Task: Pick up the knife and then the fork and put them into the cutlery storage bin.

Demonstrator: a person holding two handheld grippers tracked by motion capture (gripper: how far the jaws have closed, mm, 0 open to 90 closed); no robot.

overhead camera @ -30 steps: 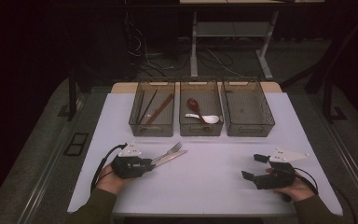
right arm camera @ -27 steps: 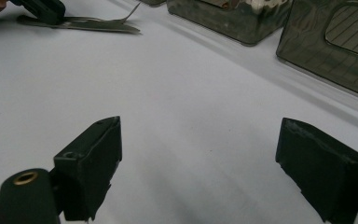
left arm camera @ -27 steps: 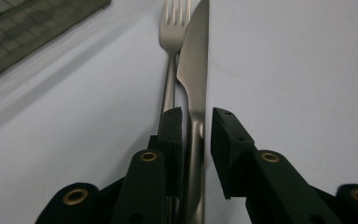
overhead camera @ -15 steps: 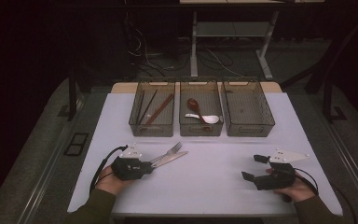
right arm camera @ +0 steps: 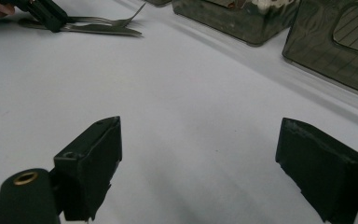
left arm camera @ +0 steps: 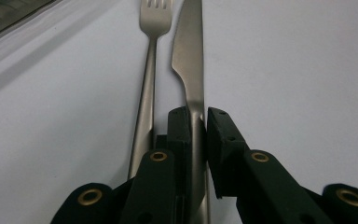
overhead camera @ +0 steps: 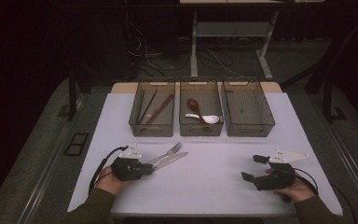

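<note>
Smoky left bin (overhead camera: 152, 125): chopsticks (overhead camera: 157, 109); middle bin (overhead camera: 201, 126): spoons (overhead camera: 200, 112).

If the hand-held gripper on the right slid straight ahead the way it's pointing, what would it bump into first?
Probably nothing soon: the right hand-held gripper points left across bare table. Farther on lie the knife and fork by the left hand-held gripper; alignment is uncertain.
</note>
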